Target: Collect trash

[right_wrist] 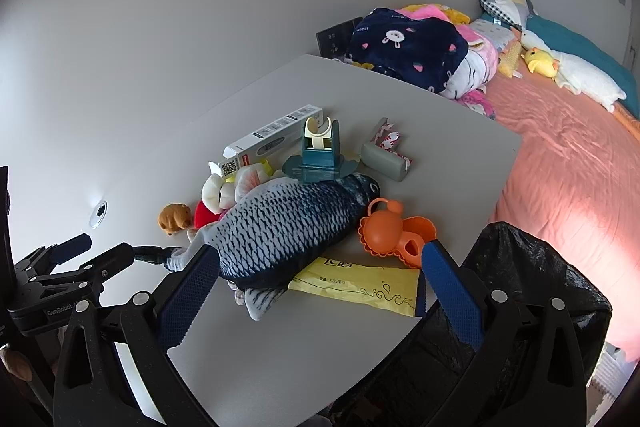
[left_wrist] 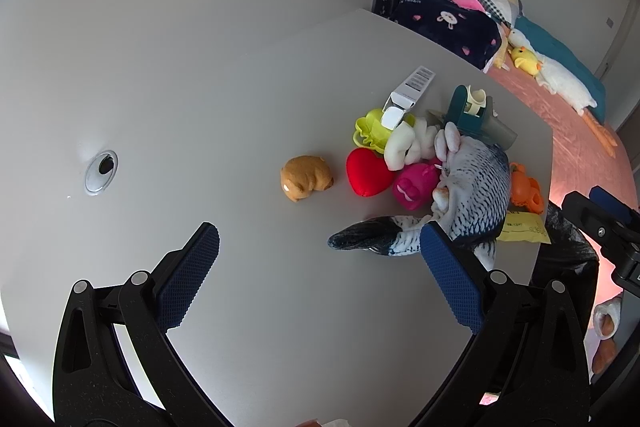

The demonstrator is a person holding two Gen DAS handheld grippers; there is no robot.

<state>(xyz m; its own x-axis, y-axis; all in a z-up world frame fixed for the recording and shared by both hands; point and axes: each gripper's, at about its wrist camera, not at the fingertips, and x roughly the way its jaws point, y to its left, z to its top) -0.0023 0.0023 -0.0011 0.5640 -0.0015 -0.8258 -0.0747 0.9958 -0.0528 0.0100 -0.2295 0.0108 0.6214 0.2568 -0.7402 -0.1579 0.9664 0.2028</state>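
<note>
The flat yellow plastic wrapper (right_wrist: 356, 285) is lying on the grey worktop (right_wrist: 304, 347), just ahead of the right hand-held gripper (right_wrist: 316, 267), which is gaping wide and empty beside the black bin bag (right_wrist: 540, 267); the left hand-held gripper (left_wrist: 320, 247) is likewise hanging wide.

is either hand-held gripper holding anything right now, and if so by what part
Nothing is held. The left hand-held gripper and the right hand-held gripper are both open and empty above the table.
</note>
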